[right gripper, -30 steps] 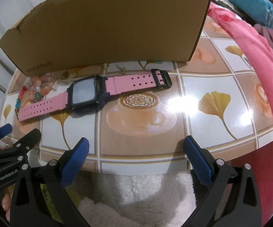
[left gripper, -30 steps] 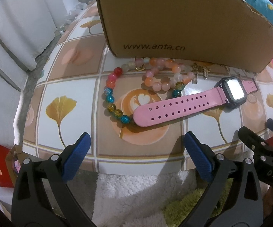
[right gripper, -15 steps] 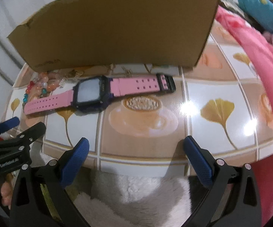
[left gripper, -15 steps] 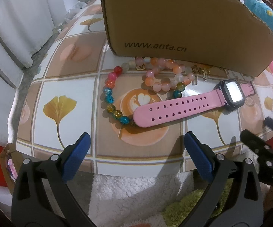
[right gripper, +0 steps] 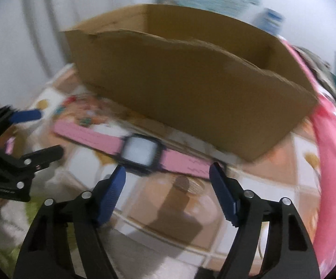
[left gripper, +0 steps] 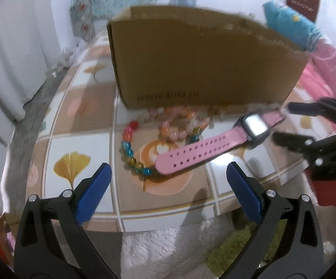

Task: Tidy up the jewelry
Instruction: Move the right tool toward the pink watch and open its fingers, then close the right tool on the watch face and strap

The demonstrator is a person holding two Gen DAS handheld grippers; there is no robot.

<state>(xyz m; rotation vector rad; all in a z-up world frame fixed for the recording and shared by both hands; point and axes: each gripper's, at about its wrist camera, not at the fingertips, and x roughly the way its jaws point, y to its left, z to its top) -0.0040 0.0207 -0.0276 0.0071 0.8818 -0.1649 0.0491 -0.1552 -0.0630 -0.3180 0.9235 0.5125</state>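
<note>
A pink watch point(left gripper: 214, 147) with a dark square face lies on the tiled table in front of an open cardboard box point(left gripper: 203, 62). Colourful bead bracelets point(left gripper: 130, 148) lie beside and partly under its strap. My left gripper point(left gripper: 166, 177) is open and empty, just short of the strap's free end. My right gripper point(right gripper: 168, 176) is open and empty, its fingertips close to the watch point(right gripper: 142, 154) near the face. The box point(right gripper: 191, 88) stands right behind it. The right gripper point(left gripper: 282, 122) also shows in the left wrist view, reaching in at the watch's buckle end.
A pink cloth point(right gripper: 330, 153) lies along the table's right side. A white fluffy rug point(left gripper: 168, 251) lies below the table's front edge point(left gripper: 144, 216). White curtains point(left gripper: 12, 53) hang at the left. The left gripper point(right gripper: 36, 133) shows at the left of the right wrist view.
Both grippers have moved forward and up over the table. The right gripper has closed in on the watch from the right. The watch and beads have not moved.
</note>
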